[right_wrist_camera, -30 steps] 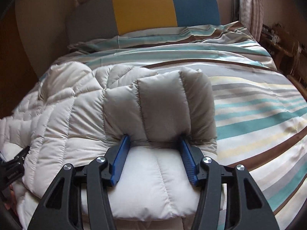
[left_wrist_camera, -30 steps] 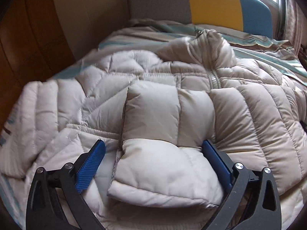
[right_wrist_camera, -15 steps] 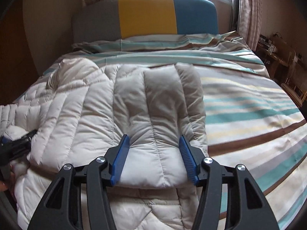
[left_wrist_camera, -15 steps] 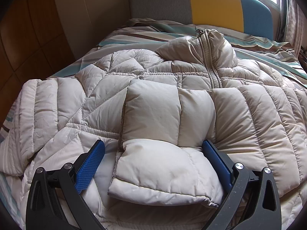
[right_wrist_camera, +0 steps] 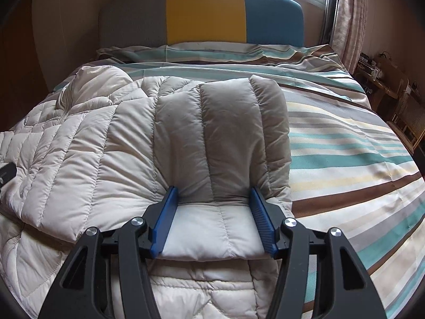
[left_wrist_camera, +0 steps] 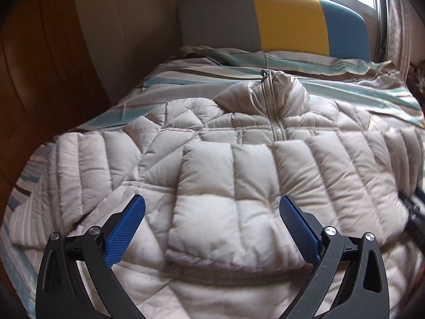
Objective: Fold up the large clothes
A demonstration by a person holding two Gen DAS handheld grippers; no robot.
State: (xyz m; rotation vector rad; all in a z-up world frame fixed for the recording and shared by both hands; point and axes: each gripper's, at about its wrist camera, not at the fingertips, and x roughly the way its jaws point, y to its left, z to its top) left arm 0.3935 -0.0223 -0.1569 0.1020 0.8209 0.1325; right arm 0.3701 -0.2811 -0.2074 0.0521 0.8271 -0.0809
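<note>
A beige quilted puffer jacket (left_wrist_camera: 239,138) lies zipped, front up, across the bed, collar (left_wrist_camera: 268,95) toward the headboard. One sleeve (left_wrist_camera: 225,212) is folded over its chest. My left gripper (left_wrist_camera: 211,199) stands open around that sleeve's cuff, with a gap at the left pad (left_wrist_camera: 124,228). In the right wrist view the other sleeve (right_wrist_camera: 220,122) lies folded over the jacket's (right_wrist_camera: 79,146) edge. My right gripper (right_wrist_camera: 212,190) is shut on its cuff, the fabric puckered at both pads. Each gripper shows as a dark tip at the edge of the other's view.
A striped duvet (right_wrist_camera: 345,146) covers the bed, with a striped pillow (right_wrist_camera: 212,53) under a grey, yellow and blue headboard (right_wrist_camera: 204,13). A wooden wall panel (left_wrist_camera: 39,79) runs along the left side. Low furniture (right_wrist_camera: 393,93) and curtains stand to the right.
The left gripper has risen and drawn back, so more of the bed shows; its sleeve lies where it was. The right sleeve has gone from bulging upward to lying flatter on the jacket.
</note>
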